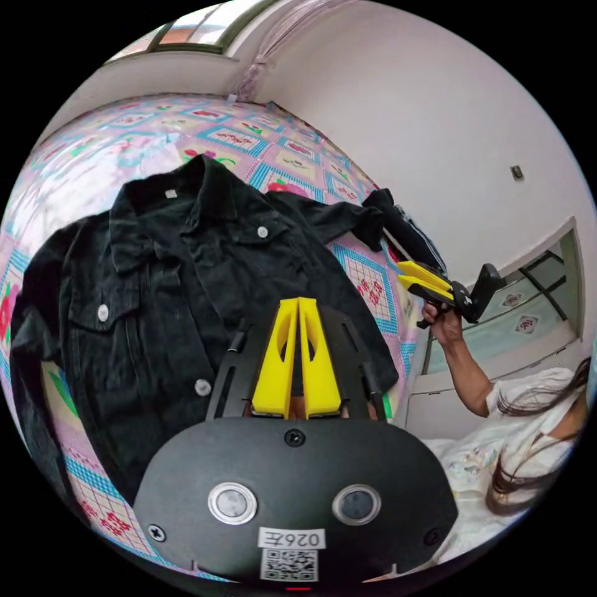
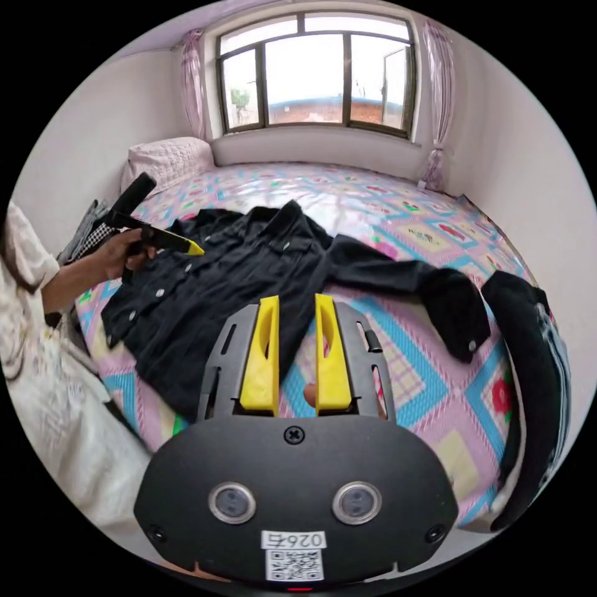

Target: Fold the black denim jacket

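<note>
One black denim jacket [image 2: 249, 273] is lying face up and spread flat on the bed [image 2: 404, 373], collar toward the window [image 2: 317, 74], with one sleeve [image 2: 410, 280] stretching out across the patterned cover away from the jacket's body. Two tools are hovering over the bed near the jacket's hem. The left tool [image 1: 298, 305] is hanging above the jacket's lower front with its yellow jaws pressed together on nothing; in the right gripper view it [image 2: 186, 245] is sitting over the jacket's far side, held in one hand [image 2: 121, 252]. The right tool [image 2: 296, 305] is hanging by the hem with its jaws slightly apart and empty. A second dark garment [image 2: 535, 373] is draping over the bed edge beyond the outstretched sleeve's cuff. Bare cover is lying open between the jacket's collar and the window, and between the sleeve and the hem.
</note>
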{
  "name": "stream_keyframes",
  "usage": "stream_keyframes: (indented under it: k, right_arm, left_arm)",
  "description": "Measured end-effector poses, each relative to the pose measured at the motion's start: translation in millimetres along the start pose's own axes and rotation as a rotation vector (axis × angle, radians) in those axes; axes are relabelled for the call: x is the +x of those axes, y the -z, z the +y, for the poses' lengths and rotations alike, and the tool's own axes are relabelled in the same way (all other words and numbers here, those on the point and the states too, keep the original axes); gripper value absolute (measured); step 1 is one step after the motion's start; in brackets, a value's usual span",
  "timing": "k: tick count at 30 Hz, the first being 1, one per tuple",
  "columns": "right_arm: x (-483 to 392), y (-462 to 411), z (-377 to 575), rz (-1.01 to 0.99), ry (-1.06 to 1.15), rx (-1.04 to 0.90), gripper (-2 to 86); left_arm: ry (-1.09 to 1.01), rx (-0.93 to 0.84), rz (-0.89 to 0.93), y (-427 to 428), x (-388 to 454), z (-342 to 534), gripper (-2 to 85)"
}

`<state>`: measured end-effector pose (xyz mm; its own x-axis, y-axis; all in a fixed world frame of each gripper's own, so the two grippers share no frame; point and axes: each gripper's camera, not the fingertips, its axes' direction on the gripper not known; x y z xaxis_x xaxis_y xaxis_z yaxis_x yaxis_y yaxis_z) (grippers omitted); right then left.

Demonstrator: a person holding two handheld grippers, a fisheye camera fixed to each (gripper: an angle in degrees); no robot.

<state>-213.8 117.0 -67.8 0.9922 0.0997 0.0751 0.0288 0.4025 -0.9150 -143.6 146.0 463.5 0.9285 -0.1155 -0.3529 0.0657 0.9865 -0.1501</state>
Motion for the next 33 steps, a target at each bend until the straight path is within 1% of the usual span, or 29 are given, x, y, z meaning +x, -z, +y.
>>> stream_keyframes:
  k: [3, 4, 5, 7, 8, 9, 10, 11, 12, 13, 14, 16, 17, 18, 19, 20, 21, 22, 25, 27, 28, 29, 30, 31, 32, 33]
  right_arm:
    - [34, -54, -68, 0.013, -0.012, 0.018, 4.4]
    - [46, -80, -97, 0.022, -0.023, -0.014, 4.3]
    - [51, -93, -111, 0.029, -0.017, -0.027, 4.3]
    - [61, -145, -158, 0.089, 0.016, -0.079, 5.3]
    - [63, -160, -168, 0.100, 0.030, -0.100, 5.7]
    - [65, -192, -183, 0.107, 0.052, -0.171, 6.6]
    - [66, -224, -190, 0.118, 0.085, -0.265, 7.8]
    - [65, -238, -190, 0.130, 0.110, -0.317, 8.4]
    - [63, -260, -184, 0.163, 0.155, -0.408, 8.2]
    - [62, -262, -173, 0.166, 0.188, -0.407, 6.1]
    - [64, -256, -169, 0.159, 0.175, -0.383, 4.0]
    - [67, -243, -153, 0.142, 0.182, -0.394, -0.3]
    - [67, -238, -152, 0.176, 0.181, -0.386, -0.5]
    - [65, -227, -149, 0.275, 0.188, -0.361, -0.8]
    - [68, -223, -144, 0.349, 0.185, -0.303, -0.7]
    - [73, -228, -142, 0.352, 0.172, -0.312, -0.7]
    - [87, -242, -139, 0.256, 0.133, -0.400, 0.0]
    - [97, -229, -142, 0.209, 0.052, -0.337, 1.2]
    - [110, -192, -142, 0.167, -0.033, -0.251, 3.7]
    - [111, -165, -134, 0.175, -0.059, -0.191, 3.1]
    - [111, -152, -125, 0.199, -0.071, -0.171, 2.7]
    - [111, -149, -120, 0.208, -0.074, -0.170, 2.5]
    - [109, -148, -111, 0.211, -0.068, -0.186, 1.7]
    - [106, -154, -102, 0.204, -0.055, -0.213, 0.9]
    - [104, -160, -99, 0.200, -0.037, -0.238, 0.4]
    - [97, -175, -91, 0.237, 0.027, -0.321, -0.2]
  left_arm:
    - [-0.048, 0.039, 0.031, -28, 0, -64, -1.0]
    - [-0.048, 0.045, 0.024, -33, -1, -76, -1.0]
    - [-0.036, 0.058, -0.015, -45, -6, -97, -1.0]
    - [0.004, 0.040, -0.102, -69, -18, -122, -1.0]
    - [0.029, -0.010, -0.165, -88, -28, -133, -1.0]
    - [0.061, -0.088, -0.239, -108, -39, -137, -1.0]
    - [0.061, -0.133, -0.280, -118, -44, -138, -1.0]
    - [0.036, -0.225, -0.345, -138, -52, -133, -1.0]
    - [0.022, -0.155, -0.315, -135, -55, -124, -1.0]
    - [0.053, -0.146, -0.293, -134, -58, -120, -1.0]
    - [0.088, -0.122, -0.256, -133, -61, -115, -1.0]
    - [0.148, -0.104, -0.244, -130, -56, -112, -1.0]
    - [0.095, -0.050, -0.285, -125, -40, -112, -1.0]
    - [0.013, -0.002, -0.448, -129, -24, -113, -1.0]
    - [0.006, -0.014, -0.558, -138, -21, -113, -1.0]
    - [-0.031, -0.087, -0.643, -160, -21, -116, -1.0]
    - [-0.047, -0.083, -0.658, -162, -16, -118, -1.0]
    - [-0.038, -0.099, -0.653, -163, -16, -120, -1.0]
    - [0.020, -0.114, -0.575, -151, -10, -125, -1.0]
    - [-0.016, 0.008, -0.462, -132, 9, -121, -1.0]
    - [-0.028, 0.033, -0.431, -131, 13, -120, -1.0]
    - [-0.061, 0.061, -0.364, -133, 20, -120, -1.0]
    - [-0.085, 0.051, -0.306, -144, 22, -124, -1.0]
    - [-0.101, 0.031, -0.286, -153, 23, -127, -1.0]
    - [-0.114, -0.037, -0.303, -173, 20, -133, -1.0]
    - [-0.098, -0.141, -0.403, -196, 10, -138, -0.9]
